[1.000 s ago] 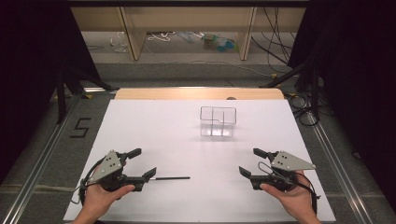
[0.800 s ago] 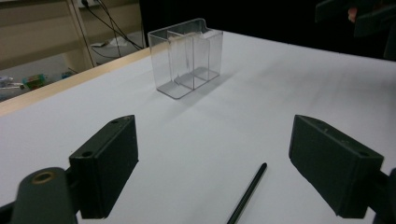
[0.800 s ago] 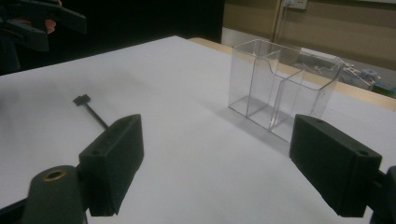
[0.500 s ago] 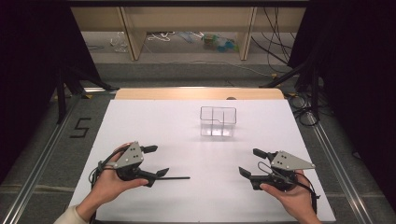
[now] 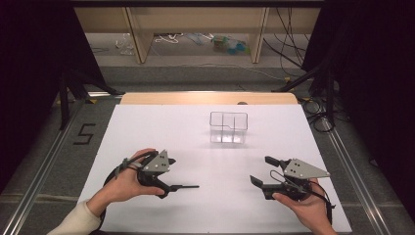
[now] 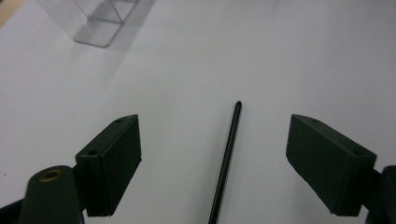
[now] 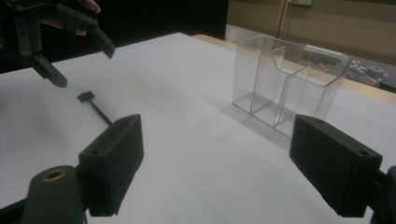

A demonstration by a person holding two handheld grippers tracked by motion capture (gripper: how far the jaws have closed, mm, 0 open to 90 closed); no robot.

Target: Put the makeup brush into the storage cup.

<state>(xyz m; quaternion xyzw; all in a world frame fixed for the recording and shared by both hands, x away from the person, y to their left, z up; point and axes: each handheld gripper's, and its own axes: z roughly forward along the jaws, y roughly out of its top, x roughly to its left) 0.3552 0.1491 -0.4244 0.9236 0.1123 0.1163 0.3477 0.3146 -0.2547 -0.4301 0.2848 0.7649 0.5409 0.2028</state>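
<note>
The left gripper is hovering over a thin black cable tie lying flat on the white table, jaws spread wide, gripping nothing. Risk: such a slim strip could be slipping or skidding away under a closing pinch. The right gripper is gaping wide, empty. Beyond, the clear divided box is standing well apart.

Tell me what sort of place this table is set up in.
Probably a lab or workshop test bench: a white table between black curtains, loose cables on the floor behind, and a number 5 marked beside the table.
</note>
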